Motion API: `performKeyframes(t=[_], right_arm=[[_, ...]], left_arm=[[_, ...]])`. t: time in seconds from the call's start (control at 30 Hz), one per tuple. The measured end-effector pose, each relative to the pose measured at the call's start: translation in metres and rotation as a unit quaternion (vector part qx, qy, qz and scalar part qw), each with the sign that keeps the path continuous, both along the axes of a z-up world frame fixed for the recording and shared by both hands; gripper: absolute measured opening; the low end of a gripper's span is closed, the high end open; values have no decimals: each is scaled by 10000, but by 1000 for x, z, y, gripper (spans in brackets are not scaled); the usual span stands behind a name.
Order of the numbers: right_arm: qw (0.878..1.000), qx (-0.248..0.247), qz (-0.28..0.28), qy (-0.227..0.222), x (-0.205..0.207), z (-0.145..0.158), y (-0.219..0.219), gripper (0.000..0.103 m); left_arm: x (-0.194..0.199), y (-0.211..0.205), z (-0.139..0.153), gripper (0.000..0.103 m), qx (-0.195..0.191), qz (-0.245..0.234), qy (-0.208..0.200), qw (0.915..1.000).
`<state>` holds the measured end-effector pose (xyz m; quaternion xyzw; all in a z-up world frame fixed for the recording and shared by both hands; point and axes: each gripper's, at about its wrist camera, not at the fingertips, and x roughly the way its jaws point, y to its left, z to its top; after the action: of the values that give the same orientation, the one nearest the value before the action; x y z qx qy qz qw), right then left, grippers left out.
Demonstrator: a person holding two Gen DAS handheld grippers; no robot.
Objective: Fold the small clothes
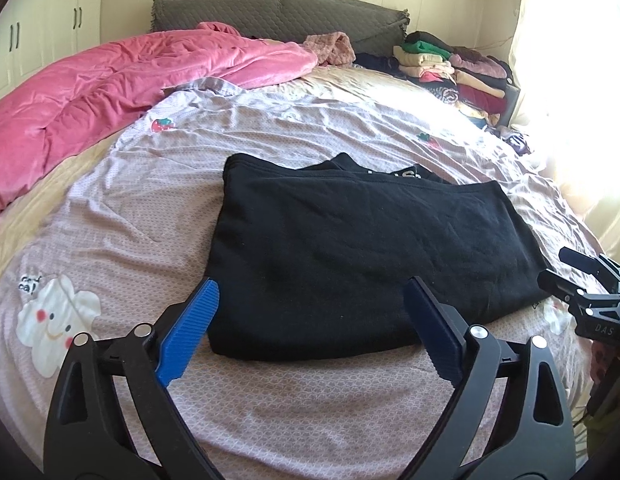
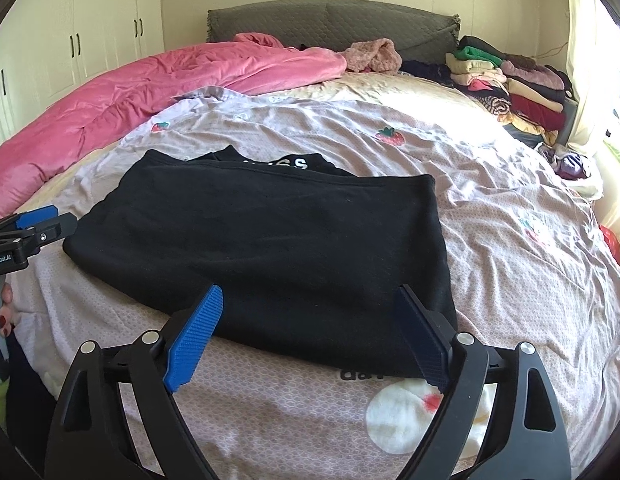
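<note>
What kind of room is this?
Most likely a bedroom: a big bed with a grey padded headboard, a rumpled pink quilt, and white wardrobe doors along the wall.

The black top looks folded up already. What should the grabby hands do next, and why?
Probably fold it in half once more. The black top lies flat on the bedspread as a wide rectangle, bigger than the folded clothes in the pile by the headboard. Both the left gripper and the right gripper are open and empty at its near edge, so each could pinch a near corner.
</note>
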<state>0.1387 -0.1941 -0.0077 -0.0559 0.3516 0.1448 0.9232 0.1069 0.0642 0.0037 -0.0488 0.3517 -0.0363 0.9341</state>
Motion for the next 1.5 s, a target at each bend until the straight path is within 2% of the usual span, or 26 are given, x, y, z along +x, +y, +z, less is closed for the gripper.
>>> performKeyframes(t=[0.33,0.8,1.27,1.5], right_arm=[[9994,-81,312,-96,-5,10,31,87],[9962,-184,836,-151,-9,17,80,87],[9901,-251,1383,-48,-9,7,133,87],[9839,-475,1725,-40,-8,-7,165,87]], left_arm=[[-5,15,6,93,-57,156,-116,9998],[-9,36,8,93,-55,366,-150,9992],[-8,80,6,93,-245,892,-135,9956],[0,104,-1,93,-389,1140,1,9927]])
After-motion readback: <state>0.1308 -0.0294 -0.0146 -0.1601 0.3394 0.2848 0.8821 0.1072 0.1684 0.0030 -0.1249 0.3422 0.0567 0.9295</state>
